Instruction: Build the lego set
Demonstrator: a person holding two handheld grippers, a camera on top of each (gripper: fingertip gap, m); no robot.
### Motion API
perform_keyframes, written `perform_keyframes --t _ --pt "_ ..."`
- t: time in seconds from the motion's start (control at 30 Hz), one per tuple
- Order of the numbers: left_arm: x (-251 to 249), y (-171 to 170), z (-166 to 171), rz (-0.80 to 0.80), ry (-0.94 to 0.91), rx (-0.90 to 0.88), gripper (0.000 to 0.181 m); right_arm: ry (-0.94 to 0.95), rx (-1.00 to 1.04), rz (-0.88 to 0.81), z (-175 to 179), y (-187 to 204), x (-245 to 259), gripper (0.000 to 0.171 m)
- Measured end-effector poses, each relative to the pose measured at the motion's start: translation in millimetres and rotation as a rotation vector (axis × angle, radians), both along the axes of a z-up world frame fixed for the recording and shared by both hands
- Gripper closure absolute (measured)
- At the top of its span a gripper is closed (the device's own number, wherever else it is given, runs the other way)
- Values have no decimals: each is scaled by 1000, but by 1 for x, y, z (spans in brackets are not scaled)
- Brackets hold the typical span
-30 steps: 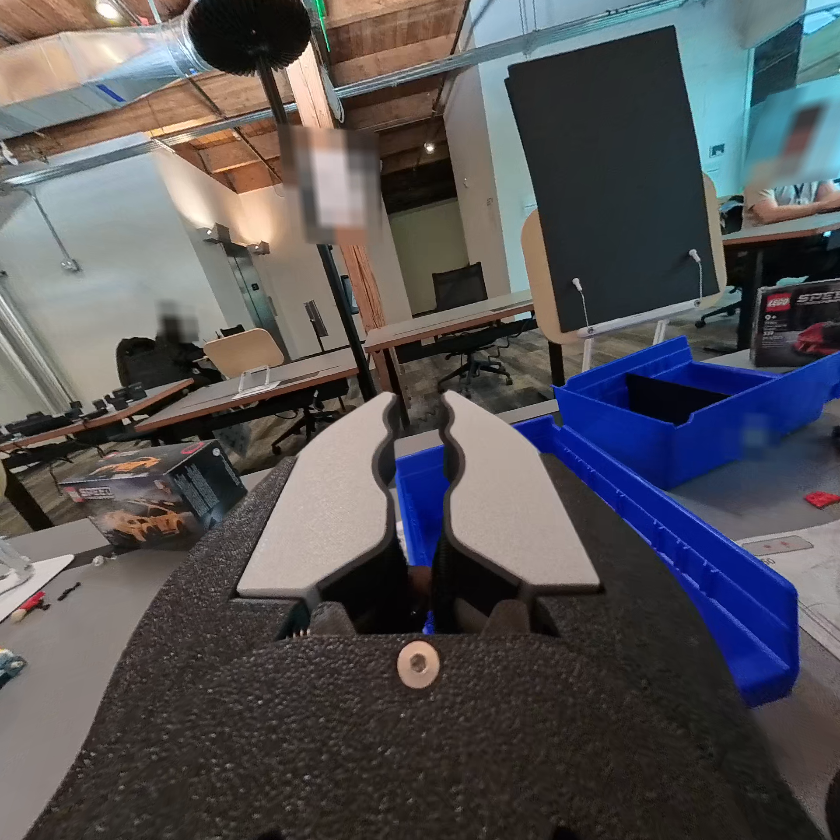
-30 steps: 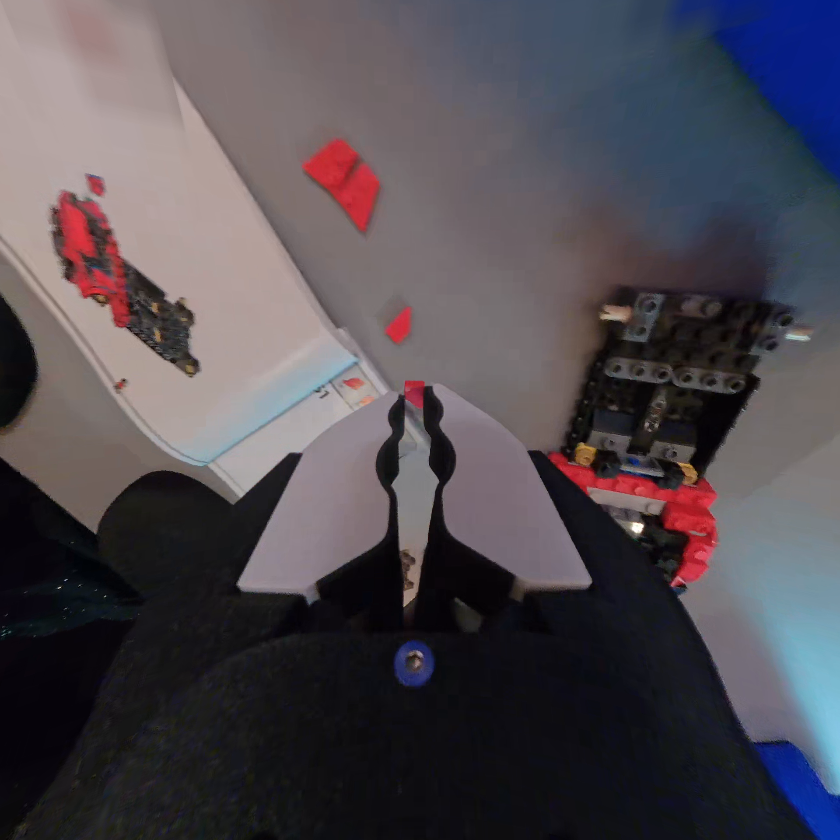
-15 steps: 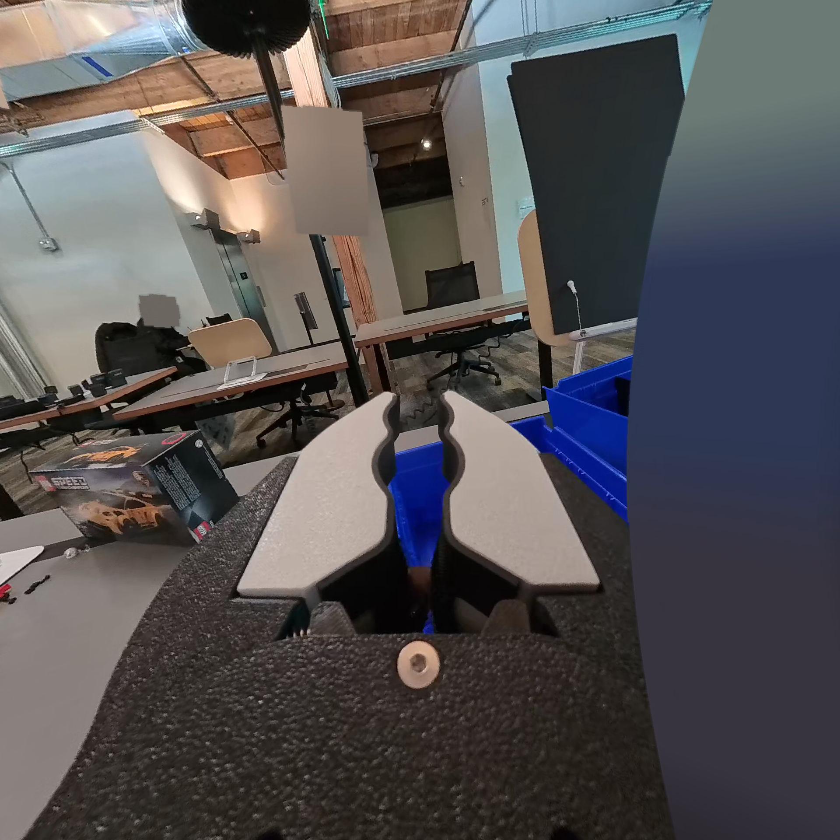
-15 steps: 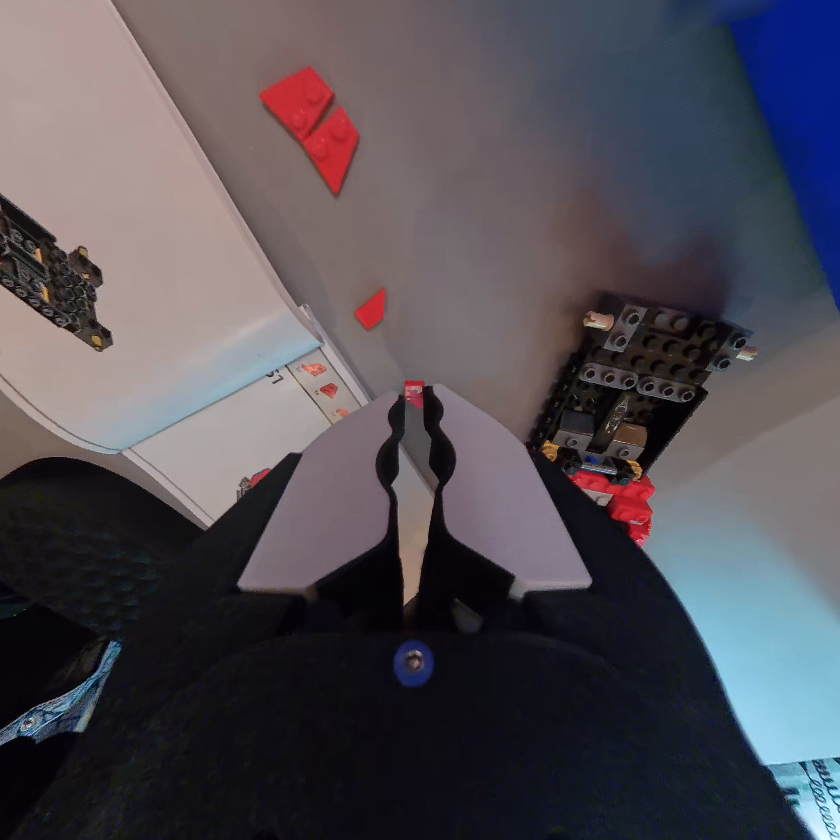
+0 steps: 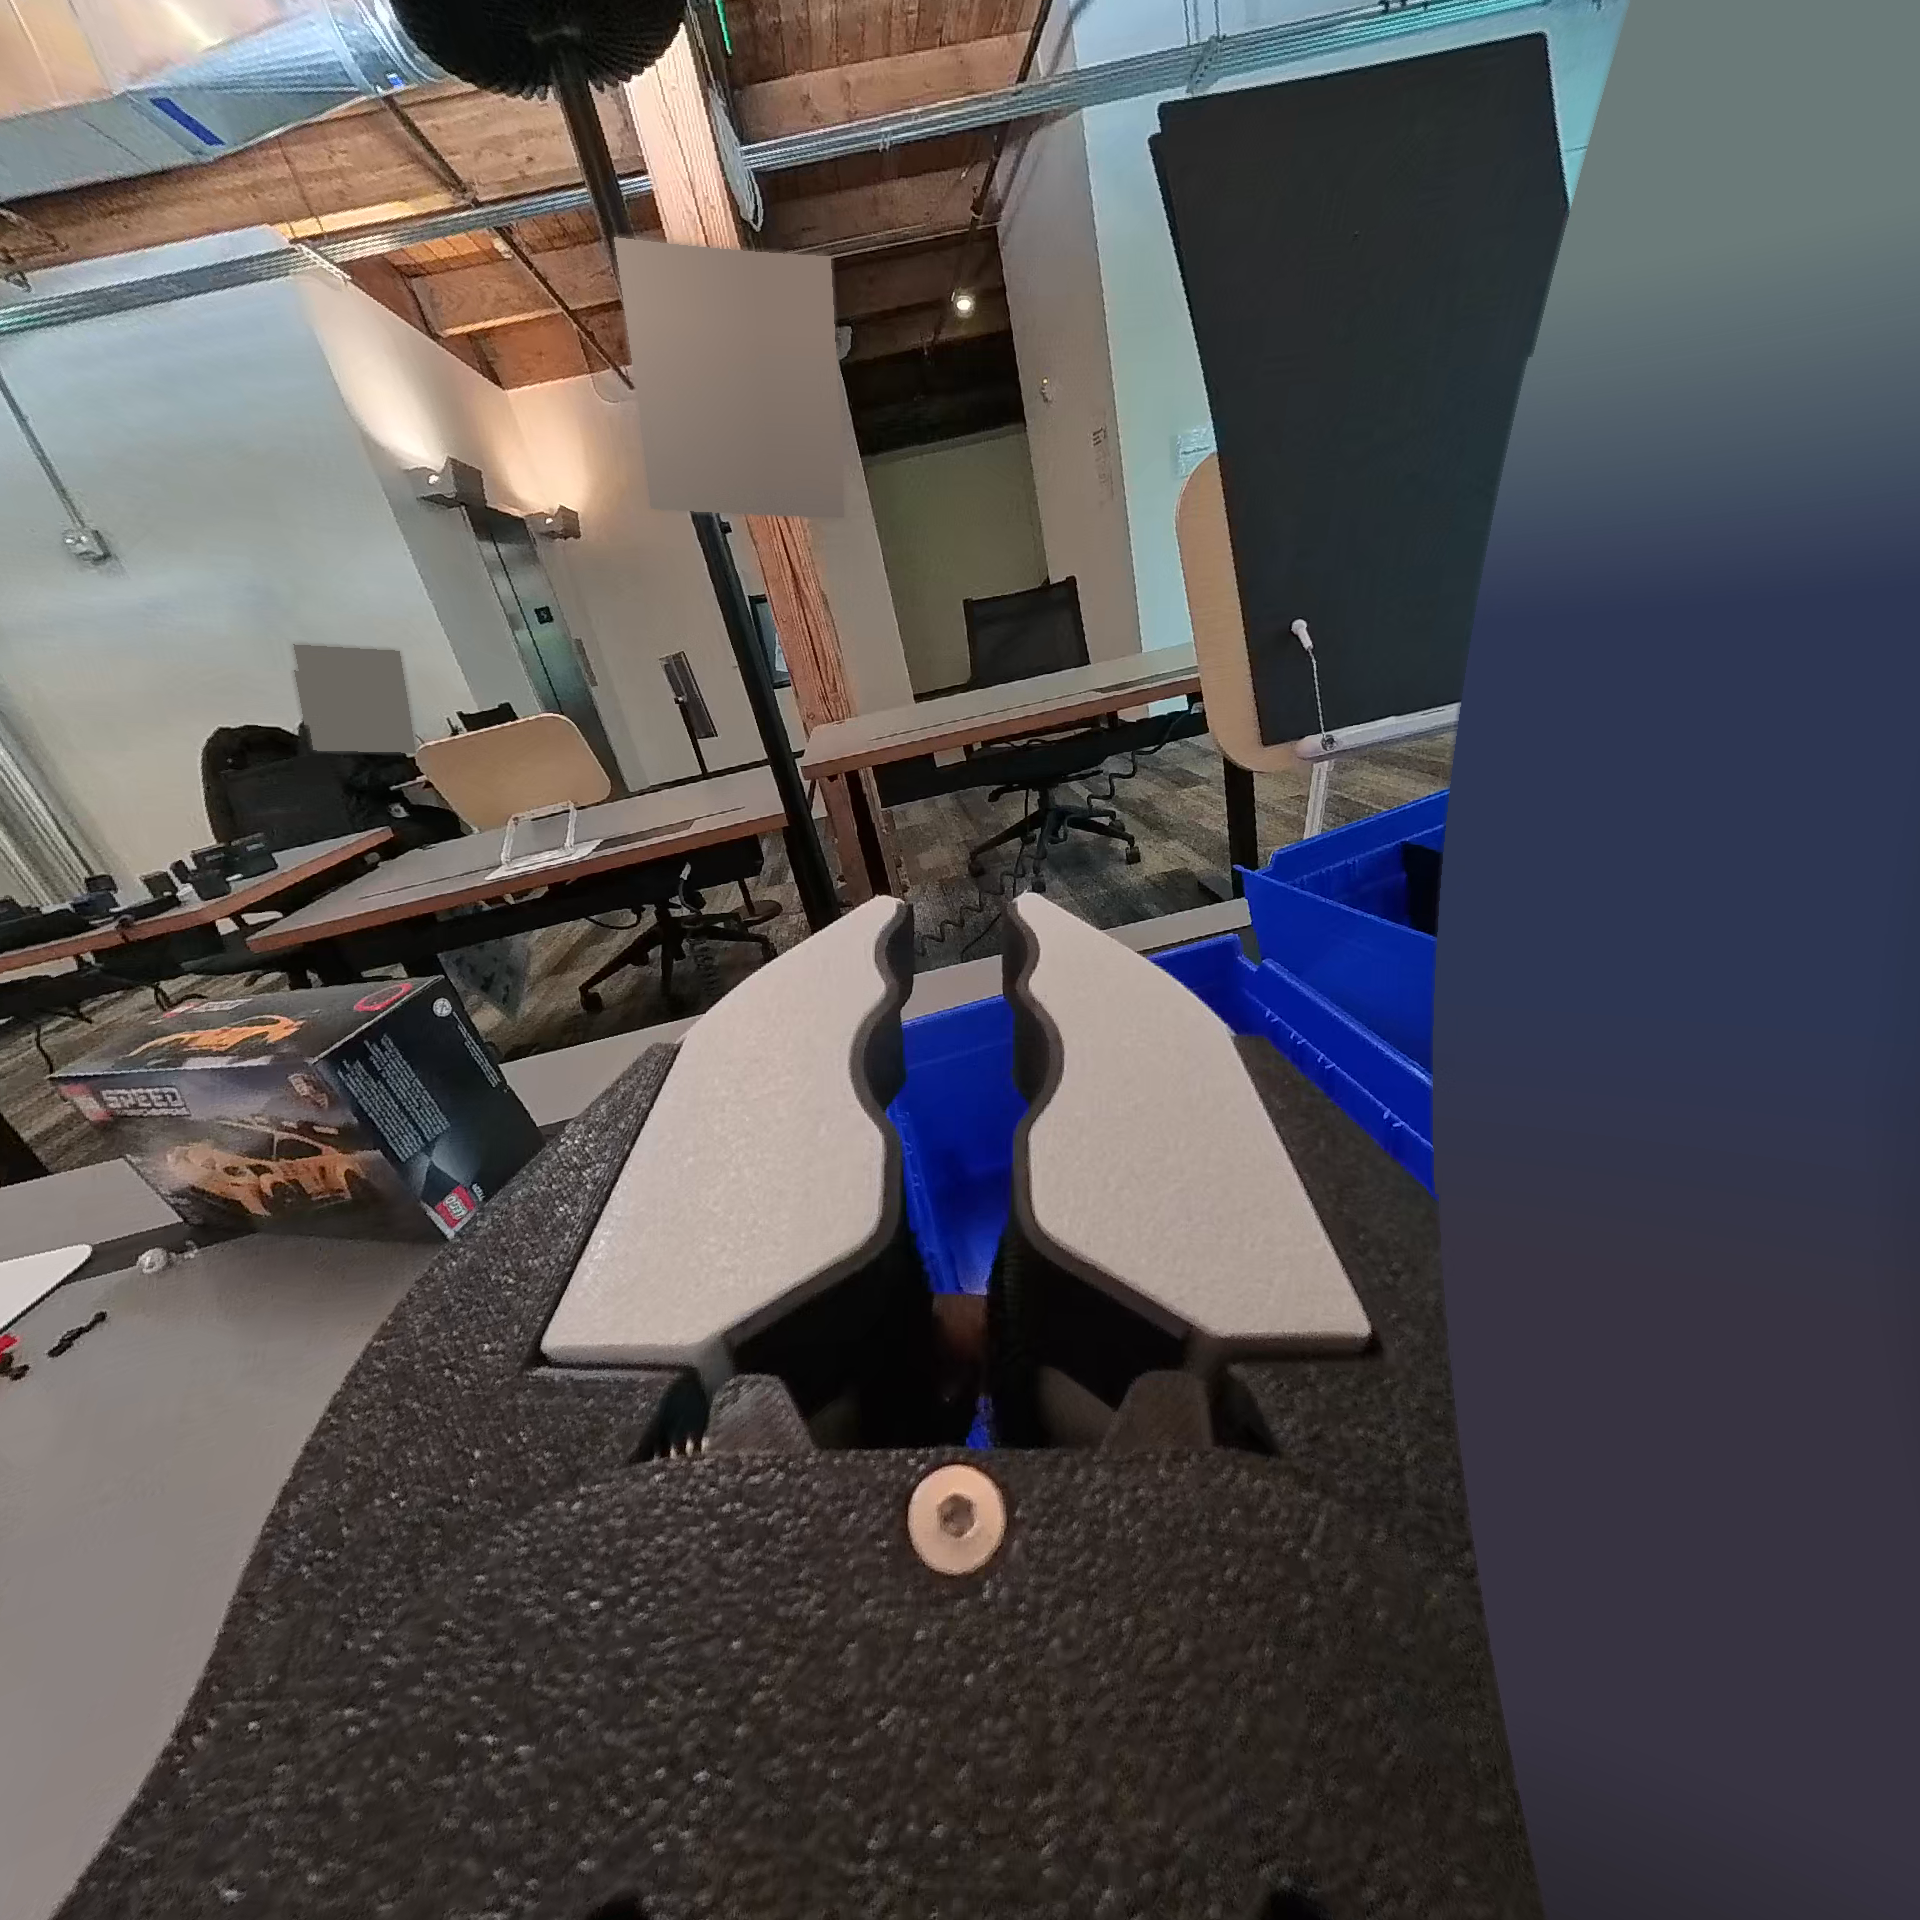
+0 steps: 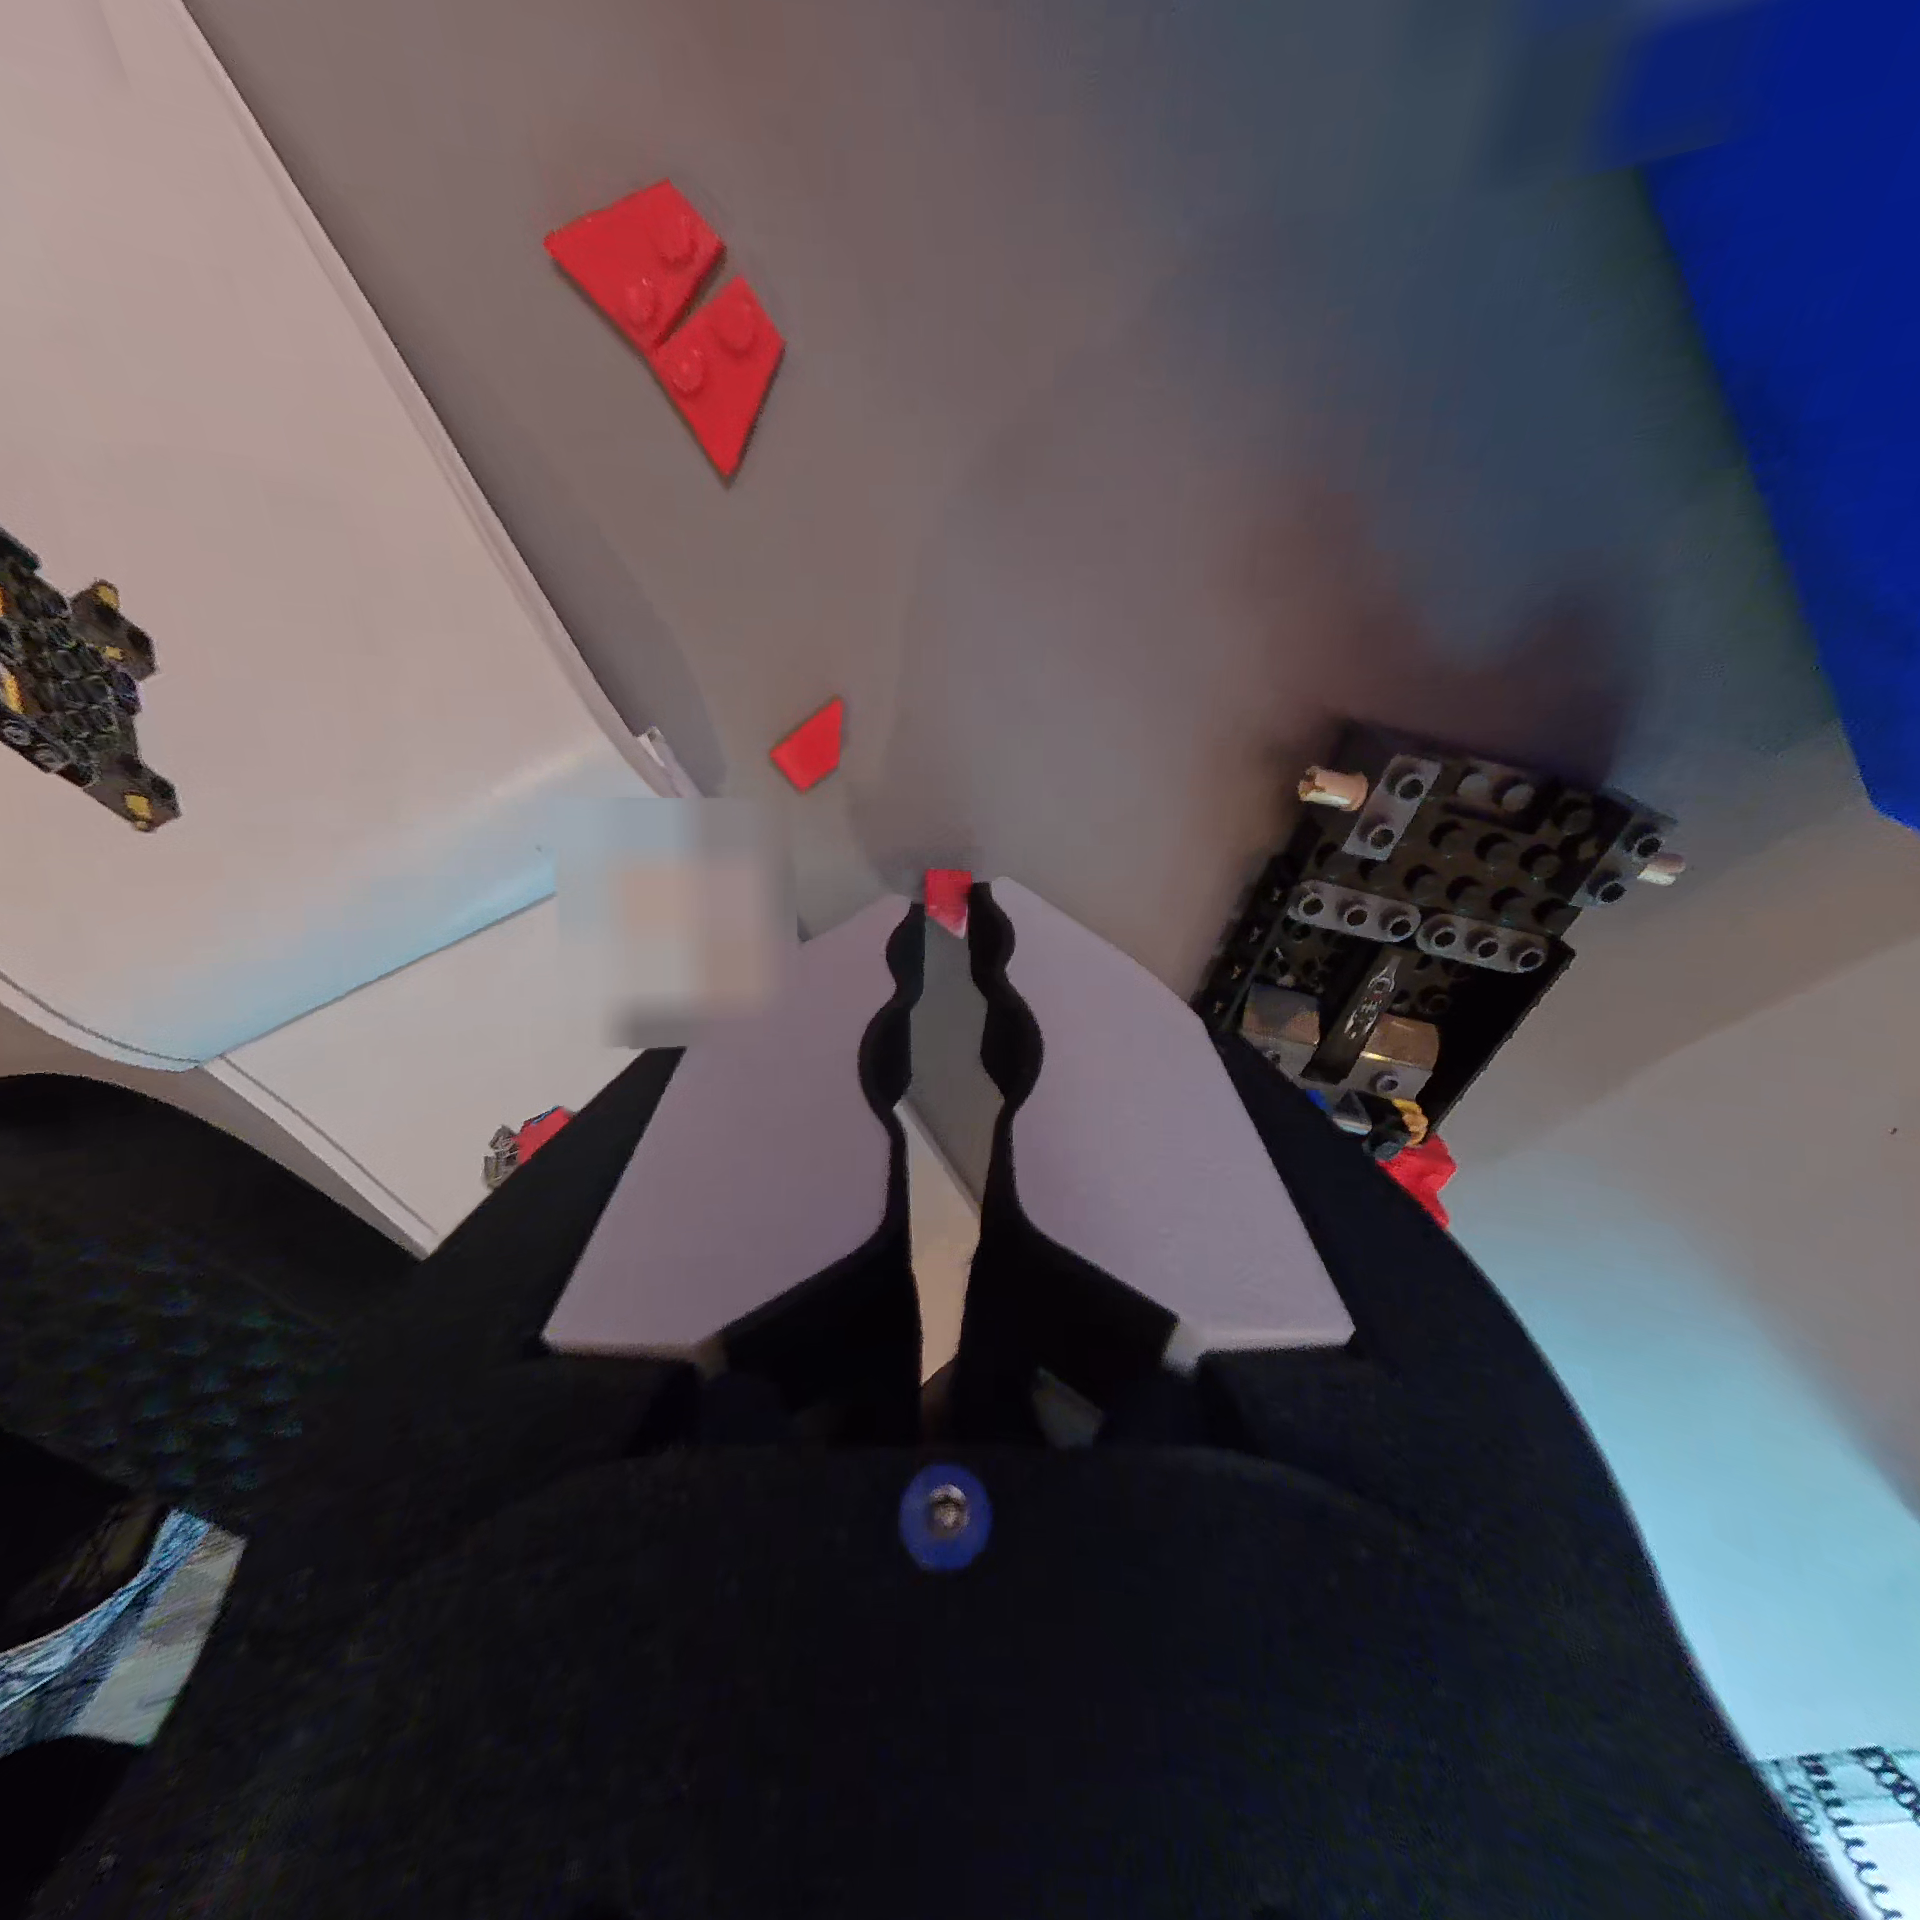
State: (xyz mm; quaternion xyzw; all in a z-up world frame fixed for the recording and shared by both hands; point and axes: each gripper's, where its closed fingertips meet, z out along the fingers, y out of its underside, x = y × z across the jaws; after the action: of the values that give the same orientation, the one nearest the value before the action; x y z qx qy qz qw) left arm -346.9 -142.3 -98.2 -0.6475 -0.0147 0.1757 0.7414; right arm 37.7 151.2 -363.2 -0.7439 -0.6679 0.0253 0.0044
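Note:
In the right wrist view my right gripper (image 6: 945,906) is shut on a tiny red piece (image 6: 947,899) at its tips, held above the grey table. The black car chassis (image 6: 1455,914) with grey plates and a red end lies just right of the tips. Two red wedge plates (image 6: 665,312) lie farther off, and a small red wedge (image 6: 810,743) lies close ahead on the left. In the left wrist view my left gripper (image 5: 956,925) is raised and level, its jaws a narrow gap apart with nothing between them.
The open instruction booklet (image 6: 260,468) lies left of the right gripper. A blue bin (image 6: 1787,416) stands at the right; it also shows in the left wrist view (image 5: 1340,935). A lego box (image 5: 301,1112) stands on the table. A blurred dark shape (image 5: 1683,1039) blocks that view's right side. Some 55 cm of space lies between my two pairs of fingers.
The right gripper has moved nearer the table with the red piece, the chassis now closer beside its tips. A dark blurred shape has come across the right of the left wrist view.

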Motion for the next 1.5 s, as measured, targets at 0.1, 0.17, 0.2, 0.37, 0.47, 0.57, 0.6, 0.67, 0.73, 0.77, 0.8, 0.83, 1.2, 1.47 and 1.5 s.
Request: perform_keyframes --t 0.1,0.17,0.2,0.37,0.47,0.57,0.6,0.67,0.73,0.77,0.8,0.83,1.2,1.47,1.5 --pt "-1 0 0 2 -1 0 166 35 29 54 -2 3 -4 157" --pt "-1 -1 0 3 -2 2 166 84 32 85 0 3 -7 154" --pt "-1 -1 0 3 -3 3 166 103 33 98 1 2 -8 151" --pt "-2 0 -1 2 -4 -4 166 189 77 149 10 1 -6 138" --pt "-2 1 -1 0 -3 -4 166 247 136 122 17 6 -4 160" --pt "-1 1 -1 -1 -1 -4 166 260 147 81 15 4 3 168" --pt "0 1 -1 -1 0 -5 166 270 150 75 14 3 3 168" --pt "1 1 0 -2 3 -5 166 289 160 57 12 3 4 168" --pt "1 1 0 -2 6 -3 166 279 169 25 6 6 6 168" --pt "1 1 1 -3 6 -3 166 268 176 10 3 8 7 168" --pt "2 1 1 -3 7 -3 166 263 176 0 1 10 7 168" --pt "2 1 1 -3 9 -4 166 273 165 -7 0 9 6 169" --pt "0 2 -1 1 8 -13 166 370 -12 -72 5 -12 -4 168" --pt "1 4 -2 7 16 -23 166 402 -30 -50 3 -19 -11 168" --pt "1 4 -2 7 17 -25 166 399 -28 -50 4 -19 -12 168"
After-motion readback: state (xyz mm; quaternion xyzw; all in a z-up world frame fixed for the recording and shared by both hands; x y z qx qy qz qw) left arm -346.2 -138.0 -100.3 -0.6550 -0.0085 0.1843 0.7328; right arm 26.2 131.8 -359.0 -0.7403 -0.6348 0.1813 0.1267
